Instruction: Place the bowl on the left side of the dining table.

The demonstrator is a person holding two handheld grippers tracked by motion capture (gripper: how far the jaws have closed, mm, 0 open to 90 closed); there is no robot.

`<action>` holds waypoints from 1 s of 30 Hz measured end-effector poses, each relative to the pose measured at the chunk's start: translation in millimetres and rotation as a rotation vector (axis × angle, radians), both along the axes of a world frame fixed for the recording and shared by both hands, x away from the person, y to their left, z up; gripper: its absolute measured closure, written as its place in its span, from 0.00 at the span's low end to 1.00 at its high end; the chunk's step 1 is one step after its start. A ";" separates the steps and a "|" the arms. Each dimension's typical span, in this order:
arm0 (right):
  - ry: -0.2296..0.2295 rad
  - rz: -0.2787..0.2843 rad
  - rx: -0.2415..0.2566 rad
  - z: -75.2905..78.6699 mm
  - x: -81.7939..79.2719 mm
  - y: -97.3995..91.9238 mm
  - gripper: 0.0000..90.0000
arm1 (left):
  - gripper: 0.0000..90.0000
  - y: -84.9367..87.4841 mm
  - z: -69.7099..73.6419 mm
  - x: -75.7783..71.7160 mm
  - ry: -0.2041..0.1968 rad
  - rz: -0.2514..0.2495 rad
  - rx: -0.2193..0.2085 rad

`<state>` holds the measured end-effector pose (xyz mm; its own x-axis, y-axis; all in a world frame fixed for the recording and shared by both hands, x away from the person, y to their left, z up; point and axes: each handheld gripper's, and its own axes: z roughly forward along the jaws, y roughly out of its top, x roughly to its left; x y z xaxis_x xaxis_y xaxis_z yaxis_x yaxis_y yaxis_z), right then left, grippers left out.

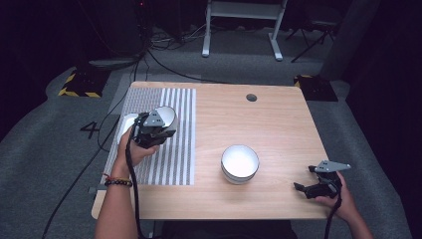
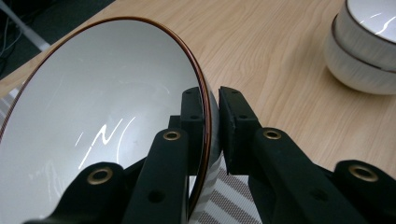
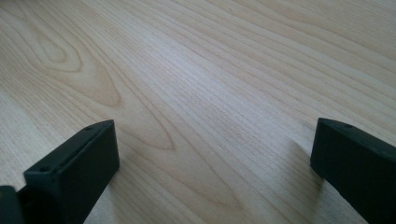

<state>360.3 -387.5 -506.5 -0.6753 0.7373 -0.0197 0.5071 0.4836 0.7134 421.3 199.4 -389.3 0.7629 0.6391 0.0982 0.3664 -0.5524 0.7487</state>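
Note:
My left gripper point(image 2: 211, 122) is shut on the rim of a white bowl with a thin brown edge point(image 2: 93, 116); one jaw lies inside the bowl, the other outside. In the high view that bowl point(image 1: 166, 117) is tilted above the striped mat point(image 1: 174, 149), with my left gripper point(image 1: 158, 130) beneath it. A stack of two white bowls point(image 1: 240, 163) stands on the table's middle, also at the far right in the left gripper view point(image 2: 362, 42). My right gripper point(image 1: 304, 188) rests low at the table's front right, open, with bare wood between its jaws point(image 3: 210, 140).
The wooden table point(image 1: 278, 124) has a round cable hole point(image 1: 251, 97) near its far edge. A white object point(image 1: 127, 124) lies at the mat's left side, partly hidden by my left hand. Cables run over the grey floor beyond the table.

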 end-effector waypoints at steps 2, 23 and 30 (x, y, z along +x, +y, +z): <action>0.000 0.000 0.000 0.0 0.0 0.0 0.01 | 0.89 3.1 -0.9 0.6 0.010 0.003 -0.006; 0.000 0.001 -0.001 0.0 0.0 -0.1 0.01 | 0.89 31.7 -8.6 8.5 0.050 0.120 0.048; -0.001 -0.002 -0.001 -0.1 0.0 0.1 0.01 | 0.89 36.7 -13.0 12.8 0.060 0.146 0.065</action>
<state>360.3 -387.4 -506.5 -0.6738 0.7386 -0.0210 0.5073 0.4832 0.7136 434.1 236.1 -402.3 0.6677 0.7376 0.1004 0.4893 -0.5365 0.6876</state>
